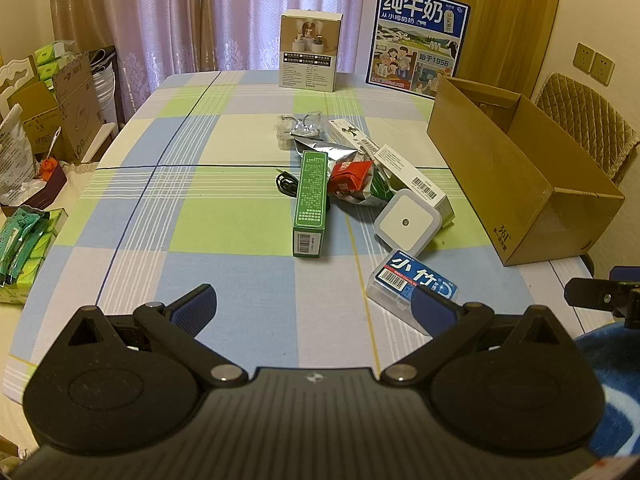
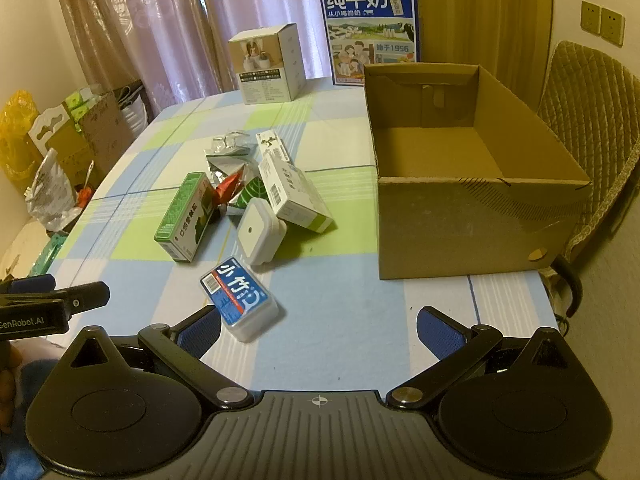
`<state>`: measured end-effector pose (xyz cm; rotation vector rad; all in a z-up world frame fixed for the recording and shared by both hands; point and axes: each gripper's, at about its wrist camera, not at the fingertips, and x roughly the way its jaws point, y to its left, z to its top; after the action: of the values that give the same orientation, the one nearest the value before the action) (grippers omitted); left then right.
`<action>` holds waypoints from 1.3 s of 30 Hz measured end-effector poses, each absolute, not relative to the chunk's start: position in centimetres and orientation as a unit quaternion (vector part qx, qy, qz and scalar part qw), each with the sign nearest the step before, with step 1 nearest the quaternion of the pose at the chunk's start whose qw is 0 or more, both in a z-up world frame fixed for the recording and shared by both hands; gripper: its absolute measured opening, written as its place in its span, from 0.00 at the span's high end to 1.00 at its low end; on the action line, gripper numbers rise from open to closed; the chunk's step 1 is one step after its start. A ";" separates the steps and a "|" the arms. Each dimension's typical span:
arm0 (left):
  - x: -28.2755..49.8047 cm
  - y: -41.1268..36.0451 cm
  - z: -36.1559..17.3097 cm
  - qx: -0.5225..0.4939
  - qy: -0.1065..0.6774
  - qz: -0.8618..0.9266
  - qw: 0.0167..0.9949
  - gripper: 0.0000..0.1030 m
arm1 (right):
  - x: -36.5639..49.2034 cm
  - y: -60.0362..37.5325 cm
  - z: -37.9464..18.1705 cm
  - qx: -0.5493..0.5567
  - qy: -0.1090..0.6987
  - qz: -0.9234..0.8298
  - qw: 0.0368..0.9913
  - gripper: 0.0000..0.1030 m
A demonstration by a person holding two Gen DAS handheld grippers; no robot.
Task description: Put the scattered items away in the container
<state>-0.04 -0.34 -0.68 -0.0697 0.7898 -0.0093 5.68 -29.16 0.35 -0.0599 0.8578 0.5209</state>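
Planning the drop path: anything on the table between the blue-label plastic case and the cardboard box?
Nothing. In the right wrist view only bare checked tablecloth lies between the blue-label plastic case and the cardboard box. The white square night light sits farther back.

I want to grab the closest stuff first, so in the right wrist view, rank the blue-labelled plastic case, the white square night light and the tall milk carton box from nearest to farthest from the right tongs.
1. Blue-labelled plastic case, just ahead of the right tongs, left of centre.
2. White square night light, mid-table in the pile.
3. Milk carton box, upright at the table's far edge.

Checked table (image 1: 240, 240), cardboard box (image 2: 460, 232), clutter.
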 end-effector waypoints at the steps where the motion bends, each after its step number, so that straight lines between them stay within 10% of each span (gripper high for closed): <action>1: 0.0 -0.3 -0.7 -0.034 0.385 -0.005 0.922 0.01 | 5.7 -29.1 0.3 -0.029 0.411 0.250 0.876 0.02; 39: -0.3 -0.6 -1.2 -0.026 0.387 0.001 0.922 0.01 | 5.6 -29.2 0.4 -0.026 0.421 0.253 0.871 0.02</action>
<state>-0.26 -0.55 -1.16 -0.0537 0.7948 0.0023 5.61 -29.16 0.36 -0.0546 0.8801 0.5280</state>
